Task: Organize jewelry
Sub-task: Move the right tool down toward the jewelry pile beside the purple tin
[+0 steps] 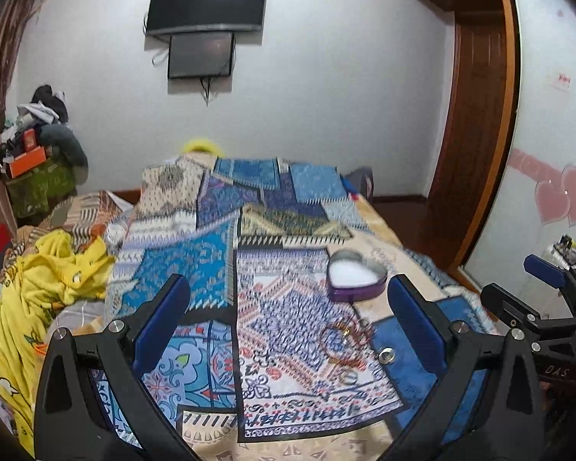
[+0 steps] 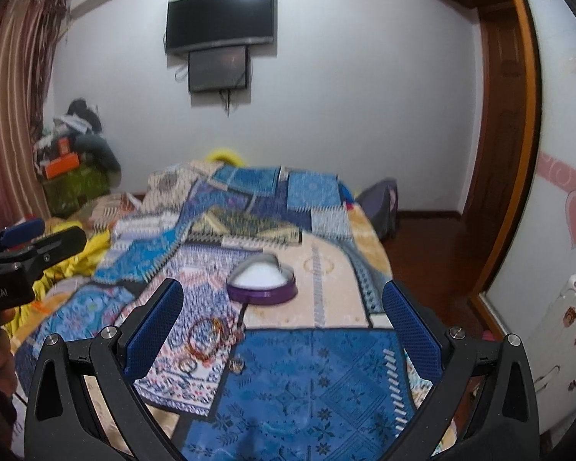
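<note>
A purple heart-shaped tin [image 1: 355,277] with a white lining sits open on the patterned bedspread; it also shows in the right wrist view [image 2: 262,281]. In front of it lies a loose cluster of red and gold bangles [image 1: 347,340] and a small ring [image 1: 386,356]; the bangles [image 2: 211,336] and ring [image 2: 237,365] show in the right wrist view too. My left gripper [image 1: 288,307] is open and empty, above the cloth just left of the bangles. My right gripper [image 2: 284,315] is open and empty, to the right of them.
A yellow garment [image 1: 46,280] lies crumpled on the bed's left side. A wooden door [image 1: 476,115] and the floor lie past the bed's right edge. A white suitcase [image 2: 556,345] stands at the right. A TV [image 1: 207,0] hangs on the far wall.
</note>
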Motion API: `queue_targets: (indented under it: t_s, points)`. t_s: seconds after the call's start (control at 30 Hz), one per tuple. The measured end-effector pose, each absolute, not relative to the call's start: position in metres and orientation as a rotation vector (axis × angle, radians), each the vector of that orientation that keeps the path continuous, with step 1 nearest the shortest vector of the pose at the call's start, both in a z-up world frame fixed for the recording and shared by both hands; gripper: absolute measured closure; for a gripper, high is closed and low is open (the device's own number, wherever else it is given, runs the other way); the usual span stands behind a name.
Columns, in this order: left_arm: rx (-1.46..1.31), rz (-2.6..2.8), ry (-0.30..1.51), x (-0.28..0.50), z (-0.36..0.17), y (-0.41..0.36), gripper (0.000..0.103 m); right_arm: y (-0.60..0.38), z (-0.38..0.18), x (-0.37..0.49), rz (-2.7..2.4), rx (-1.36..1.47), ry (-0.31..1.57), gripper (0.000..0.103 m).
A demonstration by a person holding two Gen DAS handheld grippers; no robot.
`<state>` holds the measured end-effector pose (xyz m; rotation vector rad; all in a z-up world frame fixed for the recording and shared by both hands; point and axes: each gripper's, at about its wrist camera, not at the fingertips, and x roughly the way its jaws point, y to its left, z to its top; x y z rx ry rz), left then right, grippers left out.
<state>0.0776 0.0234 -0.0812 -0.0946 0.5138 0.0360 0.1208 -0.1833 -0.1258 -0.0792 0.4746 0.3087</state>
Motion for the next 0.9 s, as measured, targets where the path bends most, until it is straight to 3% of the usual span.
queue_targets:
  t_s: [0.23, 0.37, 0.5, 0.73, 0.9]
  points:
    - [-0.093, -0.011, 0.661, 0.100, -0.119, 0.030, 0.003, -0.180, -0.168, 0.149, 0.302, -0.114, 0.637, 0.000]
    - [-0.111, -0.058, 0.749, 0.111, -0.140, 0.032, 0.015, -0.179, -0.187, 0.157, 0.319, -0.124, 0.701, 0.001]
    - [-0.116, -0.099, 0.812, 0.116, -0.156, 0.027, 0.025, -0.175, -0.201, 0.159, 0.382, -0.123, 0.756, 0.013]
    - [-0.131, -0.192, 0.896, 0.120, -0.175, 0.014, 0.047, -0.164, -0.219, 0.168, 0.490, -0.110, 0.839, 0.047]
    - [-0.152, -0.244, 0.950, 0.125, -0.185, 0.007, 0.056, -0.153, -0.222, 0.166, 0.537, -0.152, 0.836, 0.060]
